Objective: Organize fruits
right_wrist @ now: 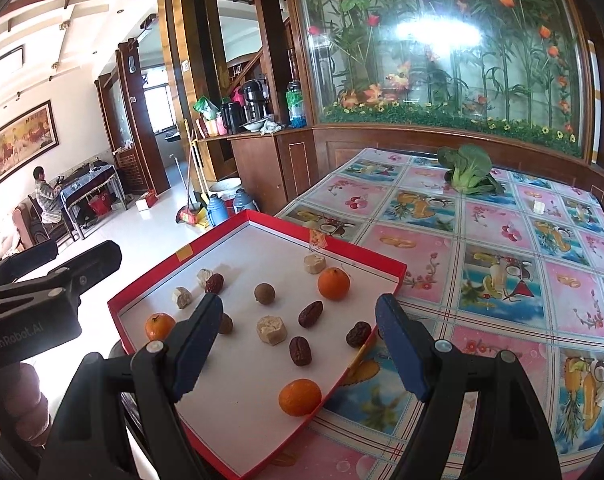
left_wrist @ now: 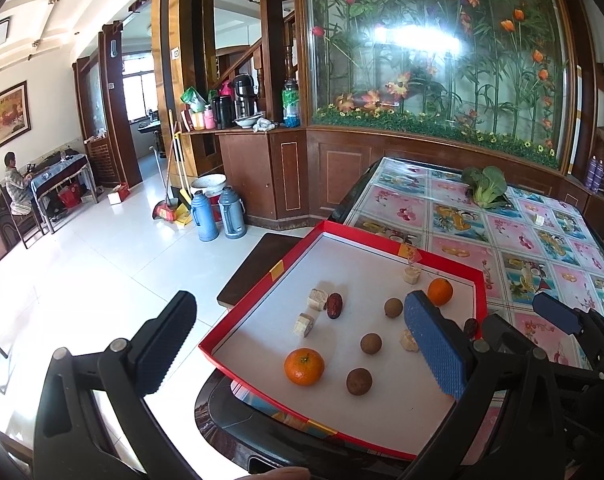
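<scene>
A red-rimmed white tray point(left_wrist: 477, 280) point(right_wrist: 262, 216) sits at the table's near-left corner. It holds oranges point(left_wrist: 304, 366) point(right_wrist: 333, 283), brown longans point(left_wrist: 371, 343) point(right_wrist: 264, 293), dark red dates point(left_wrist: 335, 305) point(right_wrist: 300, 351) and pale square cakes point(left_wrist: 317, 299) point(right_wrist: 271, 329), scattered apart. My left gripper point(left_wrist: 302, 344) is open and empty above the tray's near side. My right gripper point(right_wrist: 300, 340) is open and empty over the tray's near-right part, around nothing. The right gripper's blue fingertip point(left_wrist: 555, 314) also shows in the left wrist view.
A bok choy point(left_wrist: 485, 186) point(right_wrist: 467, 176) lies at the table's far side, with a small white piece point(right_wrist: 538, 206) to its right. The table point(right_wrist: 501, 280) has a flowered plastic cover. Thermos flasks point(left_wrist: 218, 216) and a broom stand on the floor to the left.
</scene>
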